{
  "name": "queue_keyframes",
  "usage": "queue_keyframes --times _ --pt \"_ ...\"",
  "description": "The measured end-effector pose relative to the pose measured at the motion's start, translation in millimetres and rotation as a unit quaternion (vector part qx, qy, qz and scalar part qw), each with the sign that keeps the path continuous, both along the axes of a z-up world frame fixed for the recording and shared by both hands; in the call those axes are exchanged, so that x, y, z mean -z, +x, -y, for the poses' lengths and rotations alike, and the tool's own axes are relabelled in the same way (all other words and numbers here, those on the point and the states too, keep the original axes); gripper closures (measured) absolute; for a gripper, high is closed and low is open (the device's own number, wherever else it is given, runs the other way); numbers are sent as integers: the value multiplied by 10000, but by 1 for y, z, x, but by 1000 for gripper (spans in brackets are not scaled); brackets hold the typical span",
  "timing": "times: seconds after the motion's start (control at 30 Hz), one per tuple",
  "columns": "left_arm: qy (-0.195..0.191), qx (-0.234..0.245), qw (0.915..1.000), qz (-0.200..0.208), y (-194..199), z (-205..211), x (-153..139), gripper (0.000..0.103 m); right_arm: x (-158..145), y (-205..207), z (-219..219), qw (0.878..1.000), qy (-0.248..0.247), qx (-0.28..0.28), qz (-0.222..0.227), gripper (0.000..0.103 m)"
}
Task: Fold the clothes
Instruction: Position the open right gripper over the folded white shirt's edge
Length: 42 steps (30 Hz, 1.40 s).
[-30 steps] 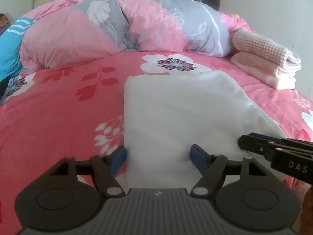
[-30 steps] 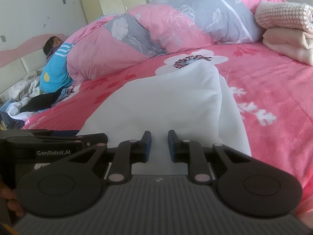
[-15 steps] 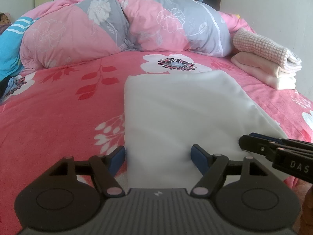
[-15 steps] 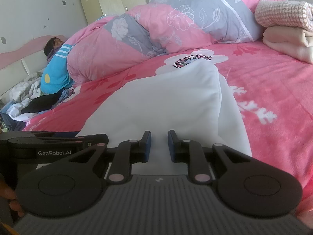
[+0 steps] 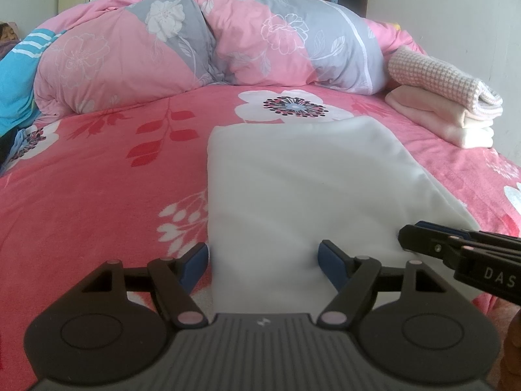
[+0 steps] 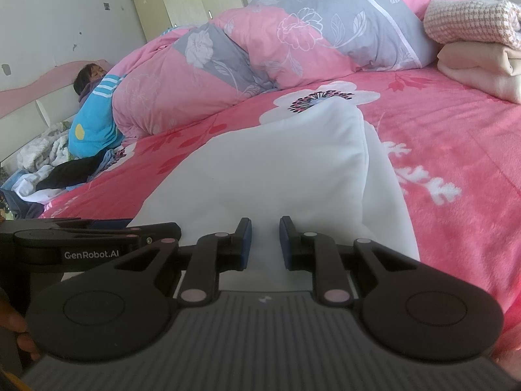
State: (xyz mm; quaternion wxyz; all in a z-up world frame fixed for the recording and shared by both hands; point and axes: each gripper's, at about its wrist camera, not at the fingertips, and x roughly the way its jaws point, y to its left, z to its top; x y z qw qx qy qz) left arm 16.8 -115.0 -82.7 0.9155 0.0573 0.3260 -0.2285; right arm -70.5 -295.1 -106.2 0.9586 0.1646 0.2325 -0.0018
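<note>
Left wrist view first. No boxes or baskets anywhere, just a bed with a pink floral sheet (image 5: 97,202) and stuff lying on it. The white folded garment (image 5: 299,189) lies flat in the middle of the near half, long edge running away from the camera. Far right there's a stack of 2 folded pieces: a pink checked knit (image 5: 436,78) on top of a cream folded cloth (image 5: 446,120). A rolled pink and grey duvet (image 5: 202,52) runs across the far side. A bit of blue striped fabric (image 5: 16,75) is cut off at the left edge, hard to say what it is from here. The left gripper (image 5: 263,257) has its jaws spread wide, 1 blue pad on the sheet just left of the garment's near edge, the other resting on top of the white cloth. It isn't pinching anything. The right gripper (image 5: 423,238) pokes in from the right, tips at the garment's near right corner.

Right wrist view. Same white garment (image 6: 286,169), seen from its right side, with a lower layer sticking out along the right edge. The right gripper (image 6: 264,241) is closed down narrow with white fabric sitting in the small gap between the pads, so it looks clamped on the garment's near edge. The left gripper (image 6: 97,233) shows side-on at the left. Far left, a person (image 6: 94,110) in a blue top lies partly hidden behind the duvet, next to a jumbled clothes pile (image 6: 42,169) I can't sort out.
</note>
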Motion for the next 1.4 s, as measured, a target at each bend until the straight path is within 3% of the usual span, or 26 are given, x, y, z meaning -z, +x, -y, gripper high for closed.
queue_keyframes --times 0.53,0.87,1.03,1.2,1.4 --pt "30 5 10000 12 1 0 -1 25 0 -1 -1 10000 -12 -9 -9 86" --pt "74 205 9992 336 3 8 -27 26 1 0 -1 10000 -28 -24 -14 86" --pt "169 123 9997 -112 24 19 -13 21 -2 1 -2 10000 -45 -24 -71 86" --pt "192 86 9996 -177 28 19 -9 17 -15 0 -3 9999 -39 -74 -125 84" --pt "208 41 9994 -256 32 21 -9 16 -41 11 4 9994 -312 -71 148 84"
